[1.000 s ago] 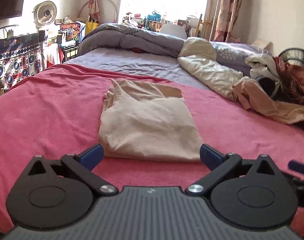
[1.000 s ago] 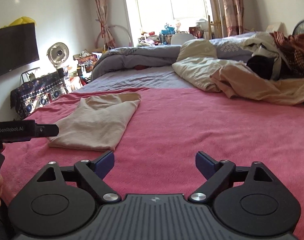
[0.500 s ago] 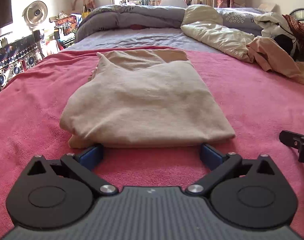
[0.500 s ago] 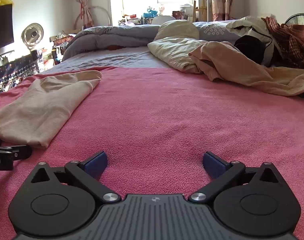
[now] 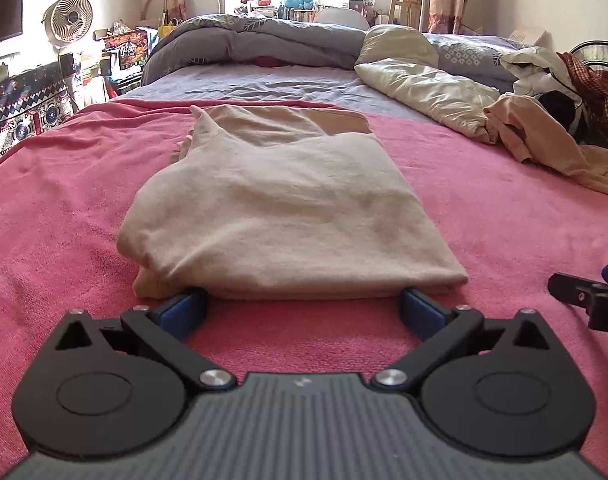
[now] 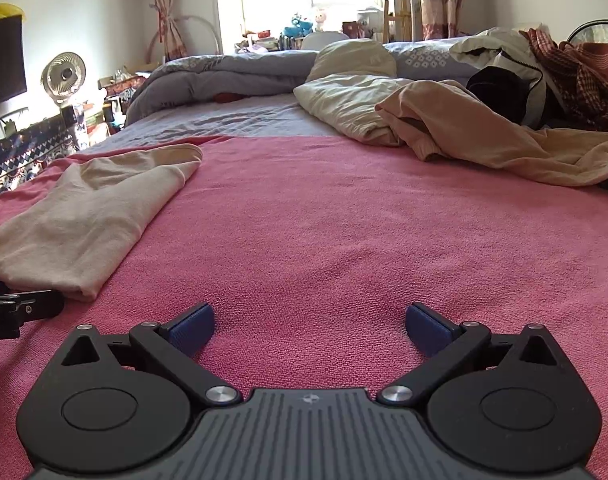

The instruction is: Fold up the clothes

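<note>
Your folded cloth (image 5: 283,216) lies on the bed (image 5: 504,220) directly before your left tongs (image 5: 301,308); your right tongs (image 6: 310,322) sit to its right, with heaped clothes (image 6: 484,136) toward the bed's far right corner.

Left claw (image 5: 301,306): held low and level, jaws spread wide, blue fingertips (image 5: 183,310) pointing far. Right claw (image 6: 310,326): same low, level pose, jaws equally wide, nothing between them; set just right of the left claw, side by side.

folded beige garment (image 5: 287,216) on pink blanket (image 5: 504,232)
</note>
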Tool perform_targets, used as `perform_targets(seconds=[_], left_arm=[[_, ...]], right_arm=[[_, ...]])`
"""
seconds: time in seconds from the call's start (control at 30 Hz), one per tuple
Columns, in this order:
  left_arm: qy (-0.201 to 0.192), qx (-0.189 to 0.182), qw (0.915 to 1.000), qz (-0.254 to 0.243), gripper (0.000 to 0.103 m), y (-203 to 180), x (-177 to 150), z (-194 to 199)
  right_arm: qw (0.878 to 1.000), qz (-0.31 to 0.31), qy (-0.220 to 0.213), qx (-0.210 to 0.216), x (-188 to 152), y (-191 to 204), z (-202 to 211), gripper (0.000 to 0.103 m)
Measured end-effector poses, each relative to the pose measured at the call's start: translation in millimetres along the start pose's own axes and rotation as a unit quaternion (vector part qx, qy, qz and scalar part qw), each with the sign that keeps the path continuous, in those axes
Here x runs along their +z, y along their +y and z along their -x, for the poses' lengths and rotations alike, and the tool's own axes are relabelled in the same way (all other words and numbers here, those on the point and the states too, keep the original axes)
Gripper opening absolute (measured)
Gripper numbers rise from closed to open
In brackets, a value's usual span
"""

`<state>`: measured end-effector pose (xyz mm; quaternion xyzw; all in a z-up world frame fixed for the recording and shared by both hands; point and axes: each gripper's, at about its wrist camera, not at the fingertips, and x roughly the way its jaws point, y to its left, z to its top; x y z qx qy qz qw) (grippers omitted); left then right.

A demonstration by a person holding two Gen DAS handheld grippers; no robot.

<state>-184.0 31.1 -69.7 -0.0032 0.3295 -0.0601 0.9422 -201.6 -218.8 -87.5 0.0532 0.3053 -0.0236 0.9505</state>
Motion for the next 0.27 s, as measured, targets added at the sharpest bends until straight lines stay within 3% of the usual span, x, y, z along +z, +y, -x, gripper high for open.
perform_targets(seconds=[0.27], left_arm=[[-0.007,-0.001,1.0000,0.006,0.103,0.6,-0.3,0.6]], right_arm=[[1.000,0.001,0.000,0.000,-0.6,-0.9,-1.0,0.103]])
